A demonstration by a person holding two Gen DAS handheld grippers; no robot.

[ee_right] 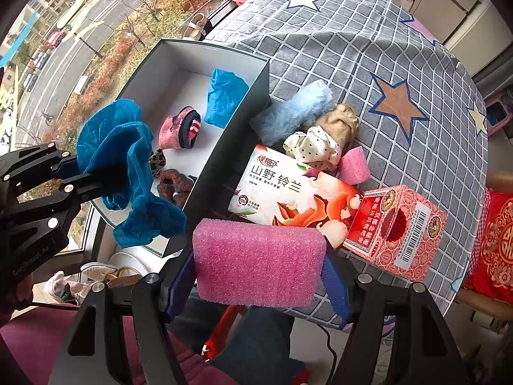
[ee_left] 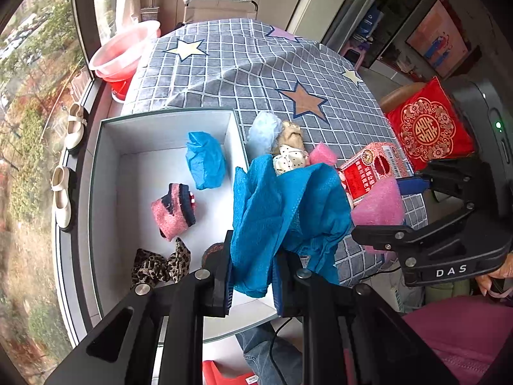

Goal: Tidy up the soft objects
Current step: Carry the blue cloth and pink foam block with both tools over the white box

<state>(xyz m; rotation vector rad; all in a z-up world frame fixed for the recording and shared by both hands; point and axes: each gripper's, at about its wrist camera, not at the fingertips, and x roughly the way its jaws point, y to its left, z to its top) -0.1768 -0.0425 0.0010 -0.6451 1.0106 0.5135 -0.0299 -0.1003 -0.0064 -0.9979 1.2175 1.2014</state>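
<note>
My left gripper point(ee_left: 253, 276) is shut on a blue mesh cloth point(ee_left: 282, 218) and holds it over the near right edge of the white box point(ee_left: 105, 166); the cloth also shows in the right wrist view point(ee_right: 128, 166). My right gripper point(ee_right: 259, 276) is shut on a pink foam sponge point(ee_right: 258, 263), held above the table's near edge; the sponge also shows in the left wrist view point(ee_left: 378, 205). In the box lie a blue cloth point(ee_left: 205, 160), a pink knitted sock point(ee_left: 174, 210) and a leopard-print scrunchie point(ee_left: 160, 266).
On the checked tablecloth point(ee_right: 352, 48) beside the box lie a light blue fluffy piece point(ee_right: 295, 109), a beige cloth point(ee_right: 340, 125), a dotted white cloth point(ee_right: 311, 149), a small pink foam point(ee_right: 352, 165), a tissue pack point(ee_right: 282, 186) and a red carton point(ee_right: 397, 231). A pink basin point(ee_left: 125, 51) stands far left.
</note>
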